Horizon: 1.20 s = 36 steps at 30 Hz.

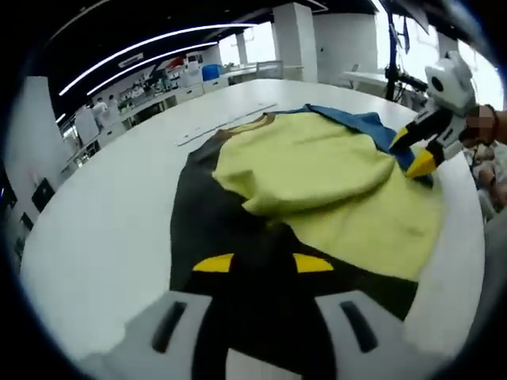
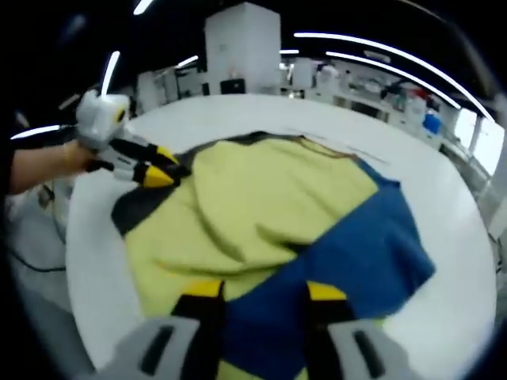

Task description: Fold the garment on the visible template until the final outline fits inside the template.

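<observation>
The left hand-held gripper (image 1: pixel 263 263) stands with its yellow-tipped jaws spread apart over the black template (image 1: pixel 198 214), low at that side of the work and holding nothing; it also shows from across the bench, in the right gripper view, where its tips (image 2: pixel 154 170) sit at the garment's far edge beside a bare corner of the dark template (image 2: pixel 135 207). I judge it is placed there to reach that edge for a fold, or to pin it down. The right hand-held gripper (image 2: pixel 263 291) has its jaws spread too, hovering just over the blue section (image 2: pixel 364 245) of the garment without pinching it; in the left gripper view it appears at the right (image 1: pixel 413 152), tips down at the blue hem, a person's hand behind it. The two sit on opposite sides, which suits lifting or flattening cloth from both ends at once. The garment (image 1: pixel 317 178), mostly pale yellow with a blue part, lies rumpled on the template in the middle of the round white bench (image 1: pixel 103 229), one yellow layer already doubled over the rest. Its yellow body spills past the template's edge on the right gripper's side, so by my reading the outline does not yet fit and more folding inward is needed. Thin strips (image 1: pixel 226 123) lie on the bench beyond the garment.
</observation>
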Tool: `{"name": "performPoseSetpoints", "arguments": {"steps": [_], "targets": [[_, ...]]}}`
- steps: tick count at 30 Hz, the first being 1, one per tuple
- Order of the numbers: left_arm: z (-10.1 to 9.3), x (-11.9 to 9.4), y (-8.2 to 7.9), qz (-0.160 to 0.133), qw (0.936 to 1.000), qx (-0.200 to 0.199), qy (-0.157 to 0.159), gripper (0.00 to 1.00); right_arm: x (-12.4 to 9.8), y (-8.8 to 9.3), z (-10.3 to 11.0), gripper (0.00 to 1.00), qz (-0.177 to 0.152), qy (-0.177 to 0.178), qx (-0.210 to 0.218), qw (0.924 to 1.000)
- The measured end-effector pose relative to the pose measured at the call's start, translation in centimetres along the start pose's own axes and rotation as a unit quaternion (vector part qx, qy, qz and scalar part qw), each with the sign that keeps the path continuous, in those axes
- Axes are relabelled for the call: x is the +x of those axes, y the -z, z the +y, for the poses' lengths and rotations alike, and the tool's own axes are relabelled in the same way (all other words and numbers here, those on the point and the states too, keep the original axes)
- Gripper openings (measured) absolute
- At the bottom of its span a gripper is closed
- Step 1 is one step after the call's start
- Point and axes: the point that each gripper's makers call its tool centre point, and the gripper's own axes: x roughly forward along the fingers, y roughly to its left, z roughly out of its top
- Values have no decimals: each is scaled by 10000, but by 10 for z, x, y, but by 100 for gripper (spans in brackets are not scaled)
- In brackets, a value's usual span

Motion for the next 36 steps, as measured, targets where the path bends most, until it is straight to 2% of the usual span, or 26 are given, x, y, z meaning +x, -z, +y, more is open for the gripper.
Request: {"name": "performPoseSetpoints", "arguments": {"steps": [5, 7, 13, 19, 23, 28, 29, 34, 36], "targets": [[-3, -1, -2, -89, 9998, -179, 11, 18, 1, 5, -5, 23, 74, 197, -166, 9996], [-4, -1, -1, -81, 9996, -282, 14, 15, 0, 4, -5, 18, 30, 220, -88, 9997], [0, 0, 0, 5, 9998, -183, -123, 3, 1, 4, -10, 0, -39, 296, -65, 9995], [3, -1, -1, 16, 9992, -325, -242, 0, -1, 3, -11, 0, -86, 261, -81, 9996], [7, -9, -11, -221, 9970, -665, -331, 0, -9, -4, -12, 0, -191, 207, 4, 9996], [15, -21, -22, -455, 9953, -731, -439, 0, -21, -11, -17, 0, -263, 167, 70, 9995], [15, -27, -29, -516, 9948, -739, -485, 0, -24, -13, -18, 0, -284, 155, 61, 9995], [30, -42, -43, -852, 9893, -981, -658, 0, -40, -30, -35, 0, -495, 220, 19, 9985], [37, -46, -43, -910, 9870, -1106, -725, 0, -46, -35, -43, 0, -551, 280, -52, 9981]]}}
